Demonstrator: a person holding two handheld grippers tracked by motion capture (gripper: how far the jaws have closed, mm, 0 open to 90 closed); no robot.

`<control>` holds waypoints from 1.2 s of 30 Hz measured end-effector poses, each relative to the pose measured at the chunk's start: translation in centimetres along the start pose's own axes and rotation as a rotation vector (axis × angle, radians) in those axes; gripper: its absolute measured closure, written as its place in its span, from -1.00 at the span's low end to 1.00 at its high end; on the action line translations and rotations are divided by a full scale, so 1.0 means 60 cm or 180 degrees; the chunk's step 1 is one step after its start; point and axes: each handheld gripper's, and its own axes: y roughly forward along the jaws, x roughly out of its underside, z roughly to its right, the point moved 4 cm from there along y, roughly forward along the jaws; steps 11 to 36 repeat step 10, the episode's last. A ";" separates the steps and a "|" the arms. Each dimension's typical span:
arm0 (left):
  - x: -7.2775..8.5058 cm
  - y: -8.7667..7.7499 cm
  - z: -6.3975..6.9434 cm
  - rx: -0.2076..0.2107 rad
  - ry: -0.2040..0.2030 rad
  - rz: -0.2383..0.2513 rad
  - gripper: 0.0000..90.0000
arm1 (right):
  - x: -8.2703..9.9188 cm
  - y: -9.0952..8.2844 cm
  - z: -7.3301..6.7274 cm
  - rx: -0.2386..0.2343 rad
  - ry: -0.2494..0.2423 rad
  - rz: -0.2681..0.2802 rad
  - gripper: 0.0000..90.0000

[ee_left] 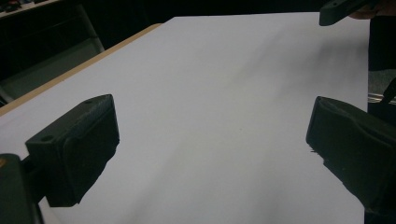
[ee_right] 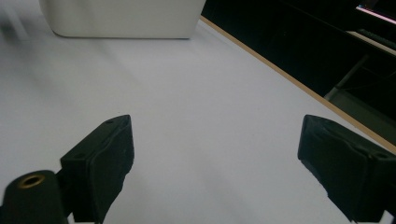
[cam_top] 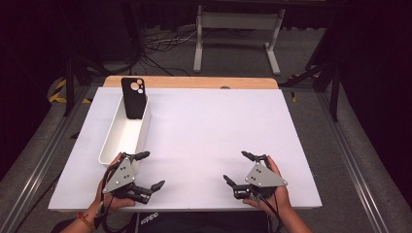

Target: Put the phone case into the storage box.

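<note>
Nearest to me, at the front edge of the counter (cam_top: pixel 204 126), sit both tools. Item one: left hand-held gripper (cam_top: pixel 147 170), held in my left hand (cam_top: pixel 111 194) at the near left, grey three-cornered plate on top, jaws spread wide with nothing between them; in the left gripper view the two black jaws stand far apart over bare white surface, and a jaw of the other tool shows at the top right corner. Item two: right hand-held gripper (cam_top: pixel 237 167), held in my right hand (cam_top: pixel 272 194) at the near right, same grey plate, jaws likewise wide apart and empty; in the right gripper view they frame plain white surface. Both tools point inward toward each other, well apart. Item three: white bin (cam_top: pixel 127 130), long and narrow, lying lengthwise along the left side of the counter; its near end is just beside the left tool, and its side wall (ee_right: pixel 121 18) shows at the top of the right gripper view. Item four: black phone case (cam_top: pixel 133 98), standing nearly upright in the far end of the bin, camera cut-outs at its upper part, leaning against the far wall. Item five: counter covering, white sheet, with a wooden strip showing along the far edge.
</note>
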 end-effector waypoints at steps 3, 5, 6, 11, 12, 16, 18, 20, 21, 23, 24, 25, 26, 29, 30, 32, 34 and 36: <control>0.000 0.001 0.000 0.0006 -0.0007 -0.0003 -0.93 | 0.001 0.000 0.002 0.0016 0.0010 -0.0008 -0.74; 0.000 0.002 0.001 0.0013 -0.0022 0.0004 -0.93 | 0.001 0.000 0.003 0.0019 0.0010 -0.0007 -0.74; 0.000 0.002 0.000 0.0019 -0.0009 -0.0001 -0.93 | 0.001 -0.001 0.003 0.0023 0.0008 -0.0003 -0.74; -0.004 0.001 0.000 0.0017 -0.0012 0.0016 -0.93 | 0.002 -0.001 0.004 0.0029 0.0020 -0.0007 -0.74; -0.004 0.001 0.000 0.0017 -0.0012 0.0016 -0.93 | 0.002 -0.001 0.004 0.0029 0.0020 -0.0007 -0.74; -0.004 0.001 0.000 0.0017 -0.0012 0.0016 -0.93 | 0.002 -0.001 0.004 0.0029 0.0020 -0.0007 -0.74; -0.004 0.001 0.000 0.0017 -0.0012 0.0016 -0.93 | 0.002 -0.001 0.004 0.0029 0.0020 -0.0007 -0.74; -0.004 0.001 0.000 0.0017 -0.0012 0.0016 -0.93 | 0.002 -0.001 0.004 0.0029 0.0020 -0.0007 -0.74; -0.004 0.001 0.000 0.0017 -0.0012 0.0016 -0.93 | 0.002 -0.001 0.004 0.0029 0.0020 -0.0007 -0.74; -0.004 0.001 0.000 0.0017 -0.0012 0.0016 -0.93 | 0.002 -0.001 0.004 0.0029 0.0020 -0.0007 -0.74; -0.004 0.001 0.000 0.0017 -0.0012 0.0016 -0.93 | 0.002 -0.001 0.004 0.0029 0.0020 -0.0007 -0.74; -0.004 0.001 0.000 0.0017 -0.0012 0.0016 -0.93 | 0.002 -0.001 0.004 0.0029 0.0020 -0.0007 -0.74; -0.004 0.001 0.000 0.0017 -0.0012 0.0016 -0.93 | 0.002 -0.001 0.004 0.0029 0.0020 -0.0007 -0.74; -0.004 0.001 0.000 0.0017 -0.0012 0.0016 -0.93 | 0.002 -0.001 0.004 0.0029 0.0020 -0.0007 -0.74; -0.004 0.001 0.000 0.0017 -0.0012 0.0016 -0.93 | 0.002 -0.001 0.004 0.0029 0.0020 -0.0007 -0.74; -0.004 0.001 0.000 0.0017 -0.0012 0.0016 -0.93 | 0.002 -0.001 0.004 0.0029 0.0020 -0.0007 -0.74; -0.004 0.001 0.000 0.0017 -0.0012 0.0016 -0.93 | 0.002 -0.001 0.004 0.0029 0.0020 -0.0007 -0.74; -0.004 0.001 0.000 0.0017 -0.0012 0.0016 -0.93 | 0.002 -0.001 0.004 0.0029 0.0020 -0.0007 -0.74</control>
